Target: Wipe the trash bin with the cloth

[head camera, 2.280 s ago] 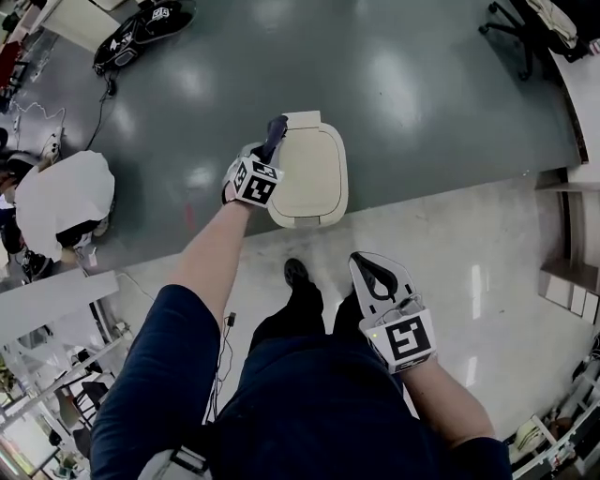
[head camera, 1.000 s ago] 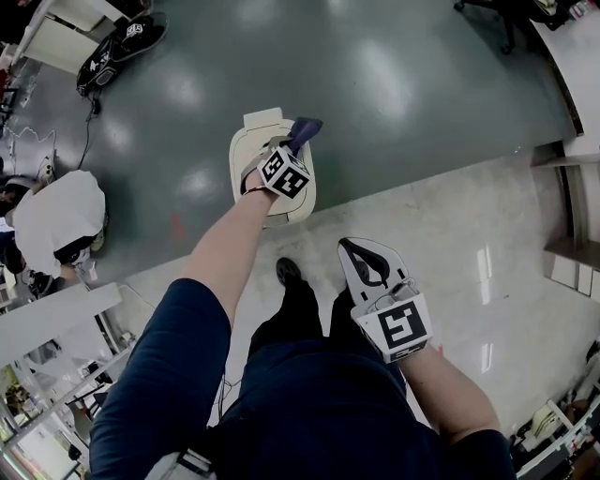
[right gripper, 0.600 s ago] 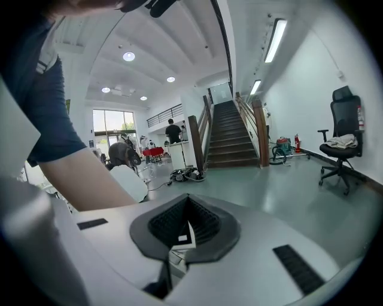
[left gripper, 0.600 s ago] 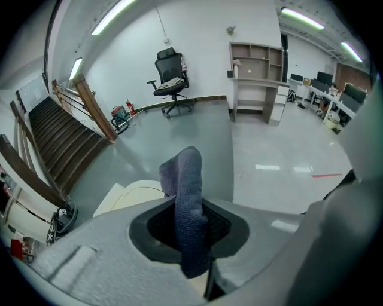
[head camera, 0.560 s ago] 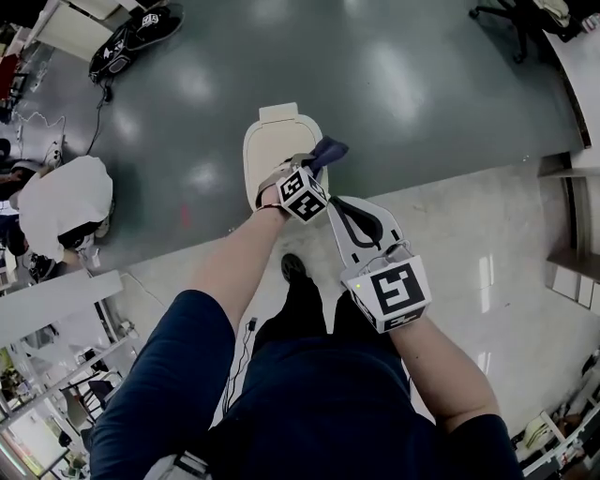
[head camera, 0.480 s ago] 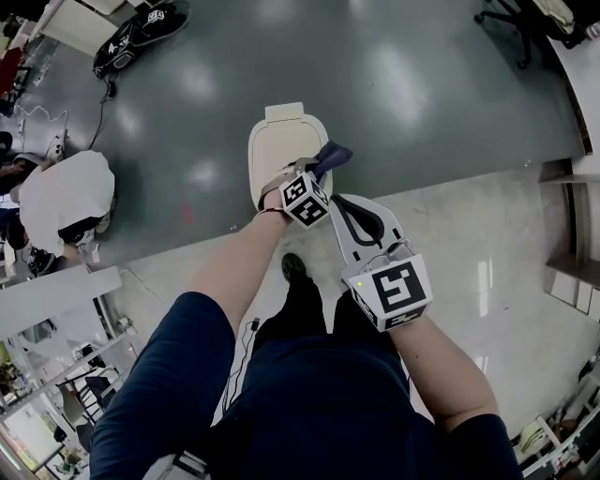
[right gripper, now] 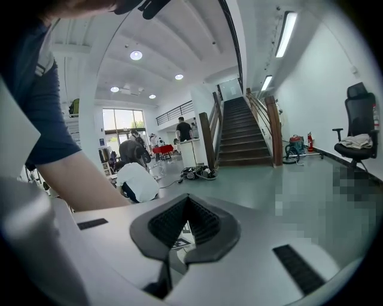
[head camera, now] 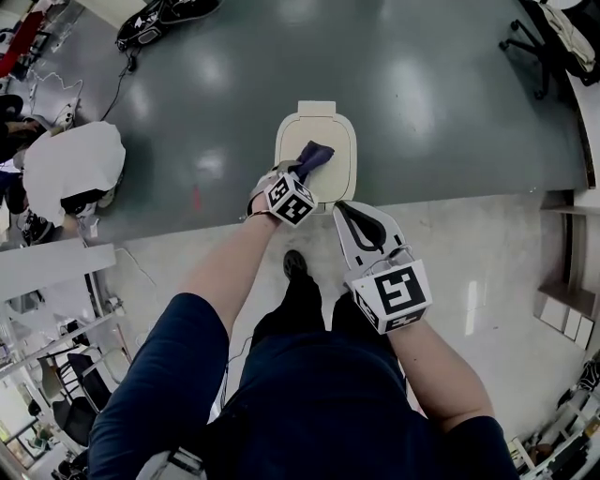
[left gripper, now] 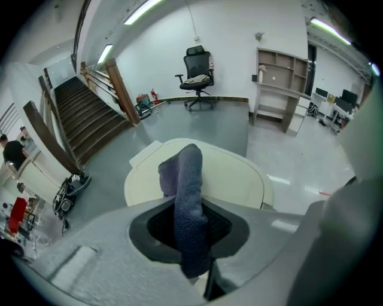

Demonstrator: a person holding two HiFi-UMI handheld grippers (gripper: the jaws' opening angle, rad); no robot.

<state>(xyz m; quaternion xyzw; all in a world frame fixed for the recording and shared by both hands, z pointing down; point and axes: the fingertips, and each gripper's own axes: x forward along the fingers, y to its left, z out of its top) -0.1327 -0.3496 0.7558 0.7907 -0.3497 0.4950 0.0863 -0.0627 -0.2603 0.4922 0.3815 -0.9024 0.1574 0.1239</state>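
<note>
A cream trash bin (head camera: 335, 141) with a closed flat lid stands on the grey floor in front of me. Over its near left part my left gripper (head camera: 302, 173) is shut on a dark blue cloth (head camera: 314, 156), whose free end lies on the lid. In the left gripper view the cloth (left gripper: 187, 197) stands up between the jaws with the bin lid (left gripper: 233, 176) right behind it. My right gripper (head camera: 361, 225) hangs just beside the bin's near right corner, shut with nothing in it. In the right gripper view the jaws (right gripper: 187, 222) meet.
A person in a white top (head camera: 70, 169) crouches at the left among cables. Bags (head camera: 164, 14) lie at the far left. An office chair (head camera: 553, 37) stands far right. Stairs (left gripper: 84, 119) and shelves (left gripper: 281, 83) show in the left gripper view. My shoe (head camera: 295, 264) is near the bin.
The left gripper has carried the cloth across the lid from its left edge toward the middle. The right gripper rose from beside my leg to the bin's near right corner.
</note>
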